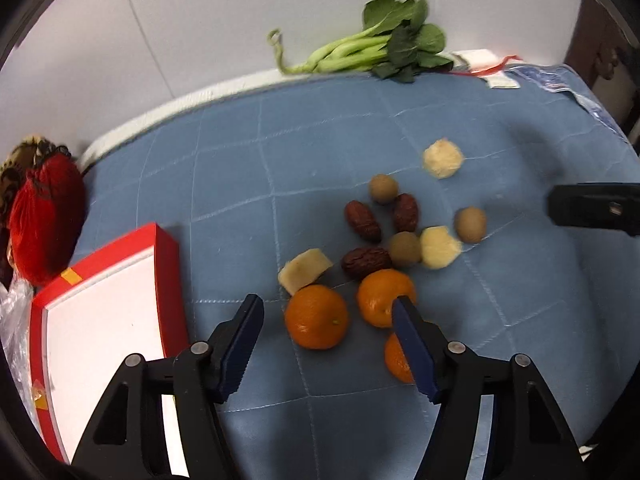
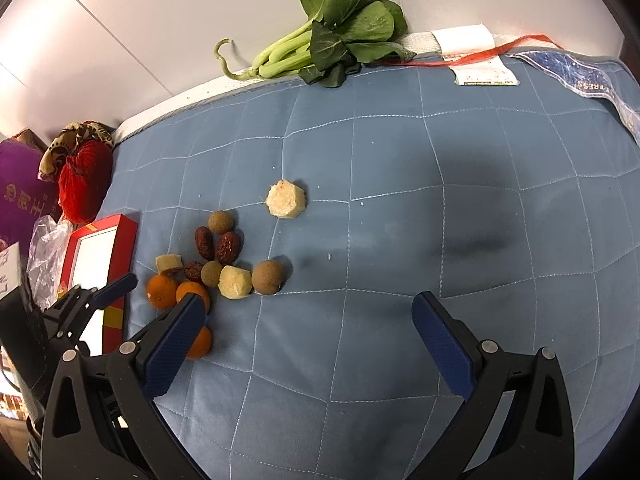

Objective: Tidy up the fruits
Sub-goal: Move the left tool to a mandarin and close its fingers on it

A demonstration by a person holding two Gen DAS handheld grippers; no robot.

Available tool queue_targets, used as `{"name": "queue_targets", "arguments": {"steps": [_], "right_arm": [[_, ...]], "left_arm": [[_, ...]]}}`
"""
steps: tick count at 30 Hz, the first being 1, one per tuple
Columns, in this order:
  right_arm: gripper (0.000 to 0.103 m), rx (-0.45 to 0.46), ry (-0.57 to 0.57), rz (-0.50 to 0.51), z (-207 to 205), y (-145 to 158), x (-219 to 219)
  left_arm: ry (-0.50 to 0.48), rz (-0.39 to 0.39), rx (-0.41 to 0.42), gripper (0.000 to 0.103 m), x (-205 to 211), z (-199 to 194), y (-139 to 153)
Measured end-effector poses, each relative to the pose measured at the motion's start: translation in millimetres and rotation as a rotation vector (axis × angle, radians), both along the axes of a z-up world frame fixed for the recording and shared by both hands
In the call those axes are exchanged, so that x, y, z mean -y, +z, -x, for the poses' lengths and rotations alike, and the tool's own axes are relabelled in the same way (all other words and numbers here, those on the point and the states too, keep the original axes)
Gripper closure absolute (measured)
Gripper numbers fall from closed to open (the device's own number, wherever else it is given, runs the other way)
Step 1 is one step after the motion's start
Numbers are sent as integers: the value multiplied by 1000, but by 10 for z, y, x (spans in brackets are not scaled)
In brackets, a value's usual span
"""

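1. Step in hand: likely the first pick; the fruit is unsorted, clustered on the blue quilt [image 2: 400, 208] beside the red box [image 1: 100, 320].
2. Left gripper [image 1: 328, 312]: jaws wide, empty, poised low over the nearest orange [image 1: 316, 317].
3. Right gripper [image 2: 308, 308]: jaws wide, empty, over bare quilt right of the cluster.
4. Next move: probably lower, straddle the orange, close.

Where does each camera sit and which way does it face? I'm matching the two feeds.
Left wrist: rides the left tool, looking forward and down at the oranges and red box; the right tool shows at the edge.
Right wrist: rides the right tool, facing the blue quilt; the left tool shows at left.
Shared: fruit pile, greens, red pouch.
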State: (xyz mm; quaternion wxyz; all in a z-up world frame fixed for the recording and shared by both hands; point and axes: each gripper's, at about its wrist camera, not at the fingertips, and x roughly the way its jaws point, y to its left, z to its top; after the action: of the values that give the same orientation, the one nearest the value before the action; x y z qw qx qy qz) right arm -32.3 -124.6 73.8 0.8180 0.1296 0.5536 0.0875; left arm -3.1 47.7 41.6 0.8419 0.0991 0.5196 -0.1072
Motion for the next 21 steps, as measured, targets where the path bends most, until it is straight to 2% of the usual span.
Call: {"name": "queue_targets", "arguments": {"steps": [2, 3, 5, 7, 10, 17, 21], "right_arm": [[0, -2, 11, 5, 12, 6, -17], [0, -3, 16, 1, 20, 10, -22], [0, -5, 24, -11, 37, 2, -31], [0, -11, 40, -21, 45, 3, -87], [0, -13, 75, 3, 69, -13, -202], [0, -29, 80, 15, 84, -64, -231], [0, -42, 127, -1, 105, -82, -338]], "left_arm": [[25, 57, -20, 39, -89, -18, -21], [34, 79, -27, 44, -124, -17, -25], [36, 96, -31, 47, -159, -12, -41], [23, 101, -37, 60, -164, -14, -66], [13, 132, -46, 70, -172, -41, -72], [-11, 142, -47, 70, -132, -24, -57], [36, 165, -42, 70, -289, 18, 94]]}}
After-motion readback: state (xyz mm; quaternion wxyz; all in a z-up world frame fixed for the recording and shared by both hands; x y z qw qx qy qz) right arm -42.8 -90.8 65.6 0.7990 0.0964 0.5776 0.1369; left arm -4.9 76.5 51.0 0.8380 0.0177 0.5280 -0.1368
